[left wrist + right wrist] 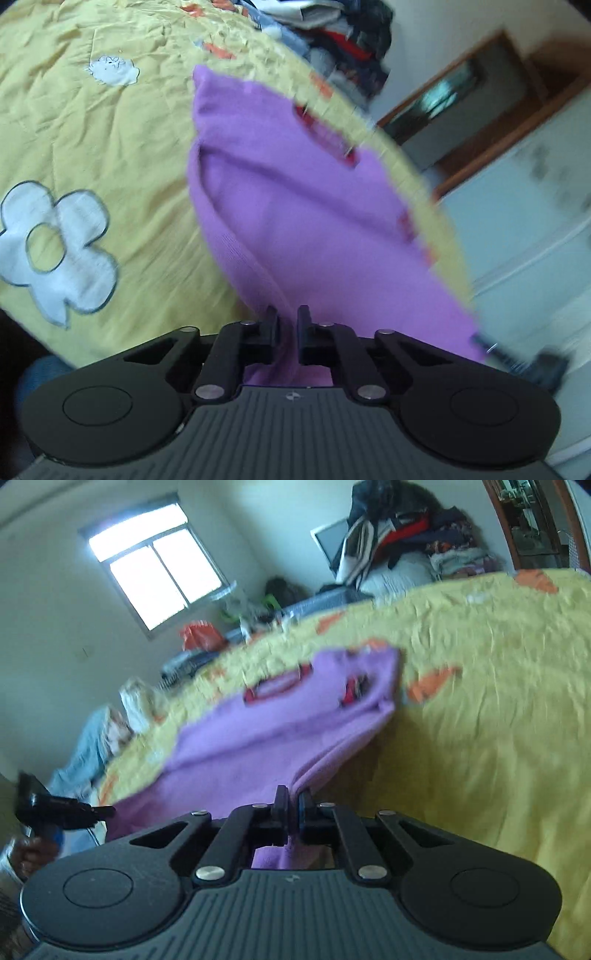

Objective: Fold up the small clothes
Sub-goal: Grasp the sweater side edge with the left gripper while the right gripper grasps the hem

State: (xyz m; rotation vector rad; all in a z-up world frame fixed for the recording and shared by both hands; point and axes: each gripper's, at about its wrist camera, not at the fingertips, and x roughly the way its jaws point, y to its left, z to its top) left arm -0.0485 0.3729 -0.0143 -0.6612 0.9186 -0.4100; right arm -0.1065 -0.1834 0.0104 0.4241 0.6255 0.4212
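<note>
Both tools, left tool (287, 317) and right tool (290, 799), pinch the purple garment's (295, 206) near edge, jaws nearly closed; carry both corners evenly toward the apparently red-trimmed far edge at upper frame, over the yellow bed (110, 147).

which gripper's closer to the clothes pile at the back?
Can't tell. Left gripper and right gripper both grip the near edge of the purple garment, with the clothes pile far across the bed.

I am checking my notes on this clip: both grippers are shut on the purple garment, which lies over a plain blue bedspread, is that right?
Not quite. Both the left gripper and the right gripper are shut on the purple garment, but the bedspread is yellow with white flower patches, not plain blue, as the left wrist view shows.
</note>
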